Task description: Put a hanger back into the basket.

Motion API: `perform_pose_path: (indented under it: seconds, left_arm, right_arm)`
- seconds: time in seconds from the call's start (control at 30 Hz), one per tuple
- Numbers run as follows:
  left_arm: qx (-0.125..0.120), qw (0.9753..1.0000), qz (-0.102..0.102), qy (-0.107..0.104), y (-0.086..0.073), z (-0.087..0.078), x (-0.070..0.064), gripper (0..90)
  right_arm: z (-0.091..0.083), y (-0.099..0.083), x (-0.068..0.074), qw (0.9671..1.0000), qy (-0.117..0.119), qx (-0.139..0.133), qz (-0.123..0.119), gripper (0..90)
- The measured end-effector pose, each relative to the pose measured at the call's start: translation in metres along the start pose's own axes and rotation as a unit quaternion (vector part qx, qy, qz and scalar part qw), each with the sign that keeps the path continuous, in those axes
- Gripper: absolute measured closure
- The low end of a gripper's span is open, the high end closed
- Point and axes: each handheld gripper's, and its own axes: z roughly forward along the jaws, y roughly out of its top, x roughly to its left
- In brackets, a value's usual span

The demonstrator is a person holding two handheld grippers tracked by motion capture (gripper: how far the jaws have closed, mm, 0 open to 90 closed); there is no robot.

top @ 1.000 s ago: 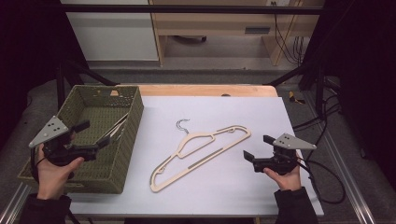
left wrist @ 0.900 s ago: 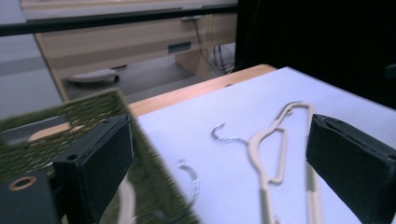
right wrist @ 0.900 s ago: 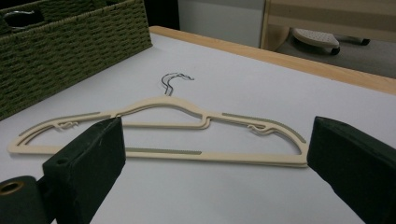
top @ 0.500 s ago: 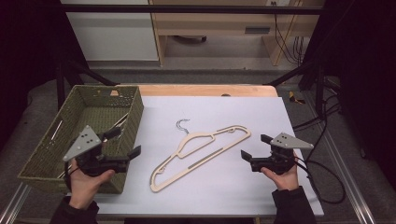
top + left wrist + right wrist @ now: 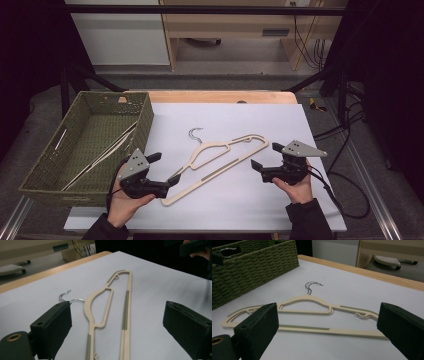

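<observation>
**A:** So the cream hanger (image 5: 220, 160) lies flat on the white table (image 5: 250, 120), slanting between the two hands, metal hook (image 5: 196, 134) pointing toward the far side. The woven basket (image 5: 50, 165) sits at the left with another hanger (image 5: 107, 152) already in it. My guess is this one goes in there too.

**B:** Yeah, that's how I read it. The left gripper (image 5: 167, 170) is down at the hanger's near end, jaws spread wide with both bars of that end running between them in its own view. Nothing's pinched yet. The right gripper (image 5: 262, 156) is wide open as well, just off the far shoulder end and not touching anything.

**A:** How would you grab it?

**B:** Honestly, I'd go low. The thing is thin and flat against the table, so one pad has to almost scrape the surface to get under or beside a bar. Close on a single bar rather than spanning both, otherwise it'll probably twist. Those greenish grip strips (image 5: 126, 308) look like the less slippery spot.

**A:** And the hook?

**B:** Watch it near the basket wall, since it could snag the weave. I'd lift it clear first, then lower it in alongside the other one.
</observation>
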Motion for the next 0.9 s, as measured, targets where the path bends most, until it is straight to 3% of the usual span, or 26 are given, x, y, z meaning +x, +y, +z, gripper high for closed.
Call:
perform_pose_path:
  seconds: [0.27,0.53,0.9]
  left_arm:
    - [0.027,0.9996,-0.010,-0.007,-0.021,0.013,0.002,9.3]
    - [0.050,0.9985,-0.022,-0.007,-0.039,0.022,0.007,9.5]
    - [0.065,0.9976,-0.025,0.001,-0.050,0.027,0.012,12.6]
  right_arm:
    - [0.021,0.008,0.011,0.9999,-0.001,0.014,-0.007,5.5]
    - [0.049,0.021,0.019,0.9999,0.000,0.014,0.003,8.0]
    - [0.107,0.037,0.038,0.9991,0.009,0.042,0.000,13.5]
